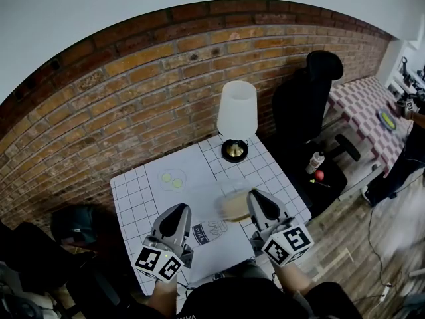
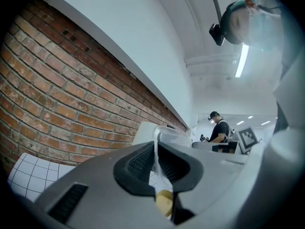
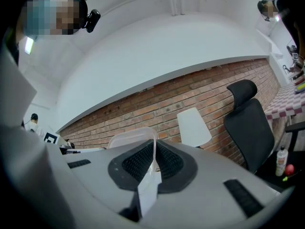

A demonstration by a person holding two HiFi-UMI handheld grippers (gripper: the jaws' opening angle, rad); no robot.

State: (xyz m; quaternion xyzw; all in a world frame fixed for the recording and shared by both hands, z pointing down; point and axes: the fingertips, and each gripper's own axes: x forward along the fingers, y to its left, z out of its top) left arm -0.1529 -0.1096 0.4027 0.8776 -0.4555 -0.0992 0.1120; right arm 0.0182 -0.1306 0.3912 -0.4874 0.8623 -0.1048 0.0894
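Observation:
A clear plastic container (image 1: 229, 206) with something yellowish inside hangs blurred above the white grid-patterned table (image 1: 133, 198). My left gripper (image 1: 179, 215) is shut on its thin clear rim (image 2: 162, 136), seen in the left gripper view pinched between the dark pads (image 2: 138, 165); a yellowish bit shows just below. My right gripper (image 1: 256, 203) is shut on the opposite edge of the container (image 3: 136, 136), its wall clamped between the ribbed pads (image 3: 169, 162). Both grippers (image 2: 156, 163) (image 3: 154, 163) point upward, towards the brick wall.
A white lamp (image 1: 237, 118) stands at the table's far edge against the brick wall (image 1: 133, 92). A black office chair (image 1: 307, 98) is at the right, with a bottle (image 1: 315, 161) on the floor. A person (image 2: 220, 128) stands far off.

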